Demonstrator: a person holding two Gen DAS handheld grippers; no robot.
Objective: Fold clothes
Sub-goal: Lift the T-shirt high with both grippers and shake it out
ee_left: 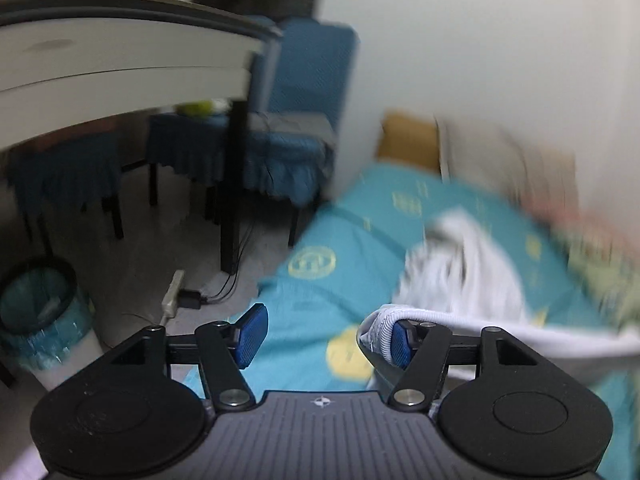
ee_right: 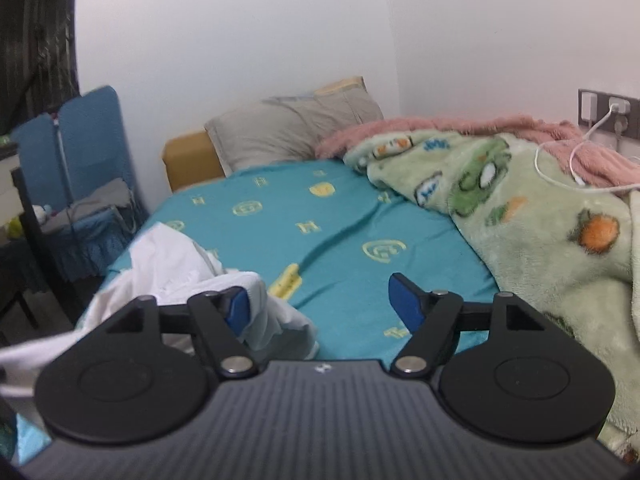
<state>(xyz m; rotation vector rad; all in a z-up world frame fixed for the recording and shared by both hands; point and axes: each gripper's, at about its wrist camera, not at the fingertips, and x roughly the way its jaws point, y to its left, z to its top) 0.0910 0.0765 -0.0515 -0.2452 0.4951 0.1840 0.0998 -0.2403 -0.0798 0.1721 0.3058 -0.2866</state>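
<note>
White garment (ee_right: pixel 168 264): thin soft cotton-like cloth, crumpled in a loose heap at the bed's left edge, with a ribbed knit hem. It lies on a teal bedsheet (ee_right: pixel 320 220), smooth weave with yellow printed motifs and a few long creases. Fleecy green blanket (ee_right: pixel 520 220) with cartoon prints is bunched along the right; a pink fuzzy throw (ee_right: pixel 460 128) sits behind it, and a grey pillow (ee_right: pixel 292 128) at the head.

Left gripper (ee_left: pixel 326 338): fingers spread wide, nothing clamped. The ribbed hem (ee_left: pixel 384 320) is draped over the right-hand blue textured pad; the other pad is clear of cloth. View is motion-blurred.

Right gripper (ee_right: pixel 324 308): fingers wide apart, no grip. A cloth fold lies against the left-hand pad; the right-hand pad is over bare sheet.
</note>
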